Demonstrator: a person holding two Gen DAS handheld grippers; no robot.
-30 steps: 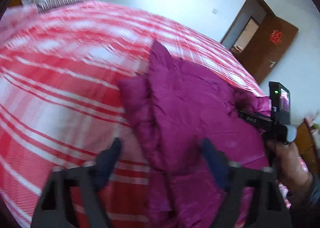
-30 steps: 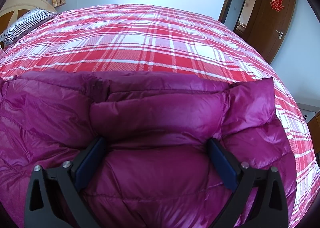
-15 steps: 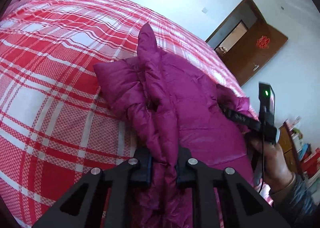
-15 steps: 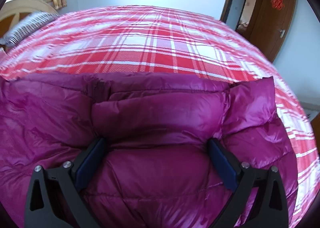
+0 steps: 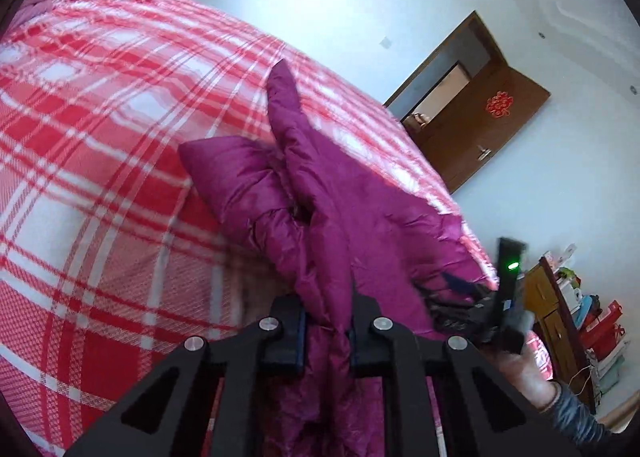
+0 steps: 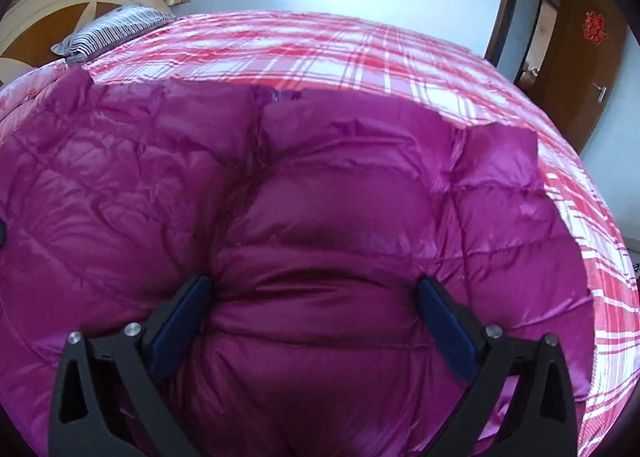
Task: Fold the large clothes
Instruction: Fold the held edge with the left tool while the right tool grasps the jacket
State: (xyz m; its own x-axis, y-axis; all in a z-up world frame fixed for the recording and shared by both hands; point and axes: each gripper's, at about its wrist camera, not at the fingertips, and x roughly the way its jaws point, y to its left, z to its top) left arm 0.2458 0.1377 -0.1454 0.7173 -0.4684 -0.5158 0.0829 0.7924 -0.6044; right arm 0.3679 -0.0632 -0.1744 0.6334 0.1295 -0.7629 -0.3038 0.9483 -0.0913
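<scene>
Jacket (image 5: 360,217), magenta and puffy, lies on the plaid bed (image 5: 100,137), stretching ahead of the left gripper (image 5: 326,331), which pinches its edge; the right gripper (image 6: 316,309) straddles a bulge, jaws wide

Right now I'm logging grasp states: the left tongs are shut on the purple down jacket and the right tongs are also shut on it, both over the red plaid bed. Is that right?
Not quite. The left tongs are shut on the purple down jacket, but the right wrist view shows the right tongs open, with their pads spread wide on either side of a puffy section. Both are over the red plaid bed.
</scene>
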